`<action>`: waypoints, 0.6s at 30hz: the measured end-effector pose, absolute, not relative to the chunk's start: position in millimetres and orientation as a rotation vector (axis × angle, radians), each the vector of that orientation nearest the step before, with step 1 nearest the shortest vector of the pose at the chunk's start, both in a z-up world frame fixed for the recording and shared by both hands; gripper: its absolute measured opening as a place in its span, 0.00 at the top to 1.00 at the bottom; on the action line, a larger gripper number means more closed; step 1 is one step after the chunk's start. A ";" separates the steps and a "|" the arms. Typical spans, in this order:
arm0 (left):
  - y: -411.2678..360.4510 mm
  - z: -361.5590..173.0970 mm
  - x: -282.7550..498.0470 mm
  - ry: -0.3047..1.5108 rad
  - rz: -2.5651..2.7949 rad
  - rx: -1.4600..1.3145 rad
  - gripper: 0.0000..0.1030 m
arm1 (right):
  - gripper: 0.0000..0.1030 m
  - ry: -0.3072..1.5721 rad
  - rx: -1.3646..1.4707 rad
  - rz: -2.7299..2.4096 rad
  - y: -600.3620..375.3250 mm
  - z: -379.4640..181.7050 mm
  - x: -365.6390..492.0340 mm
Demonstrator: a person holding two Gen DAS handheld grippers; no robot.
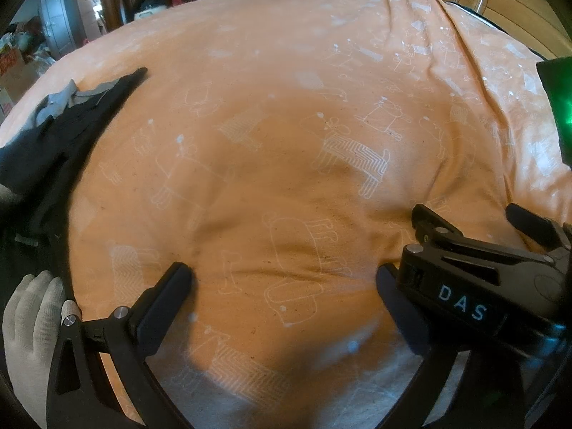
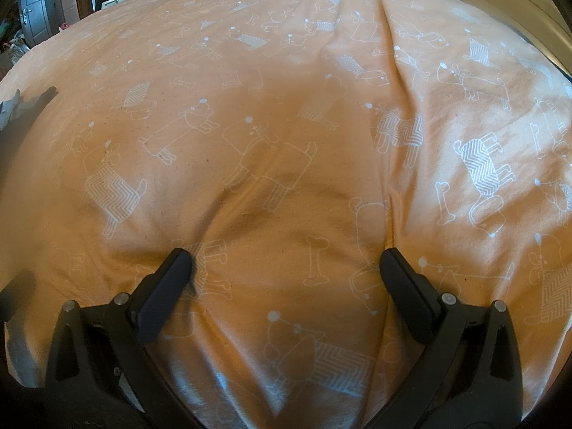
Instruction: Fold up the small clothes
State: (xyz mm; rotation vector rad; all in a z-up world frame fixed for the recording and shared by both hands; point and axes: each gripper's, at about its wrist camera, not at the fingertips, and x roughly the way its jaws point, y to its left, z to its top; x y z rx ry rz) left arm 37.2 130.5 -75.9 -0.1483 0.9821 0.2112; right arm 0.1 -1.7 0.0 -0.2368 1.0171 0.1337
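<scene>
Trouble: our left claw (image 1: 284, 287) and right claw (image 2: 286, 270) gape empty over bedsheet (image 1: 286, 125); dark clothes (image 1: 53, 143) lie far left, so we risk pinching sheet.

The only readable text is "DAS", in pale letters on the right claw (image 1: 468, 221) body.

Black gripper (image 1: 284, 286) with silver screws, "DAS" lettering; white knit glove (image 1: 30, 321).
</scene>
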 end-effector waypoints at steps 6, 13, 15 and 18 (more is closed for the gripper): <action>129.7 -75.6 35.8 0.982 0.214 -0.146 0.00 | 0.00 1.022 -0.237 0.135 -2.4 0.2 -0.5; 129.9 -75.5 35.6 0.981 0.214 -0.146 0.00 | 0.00 1.022 -0.237 0.135 -2.1 0.3 -0.6; 129.9 -75.5 35.8 0.982 0.214 -0.145 0.00 | 0.00 1.022 -0.237 0.135 -2.1 0.3 -0.6; 130.1 -75.7 35.7 0.981 0.213 -0.146 0.00 | 0.00 1.022 -0.237 0.135 -2.1 0.3 -0.6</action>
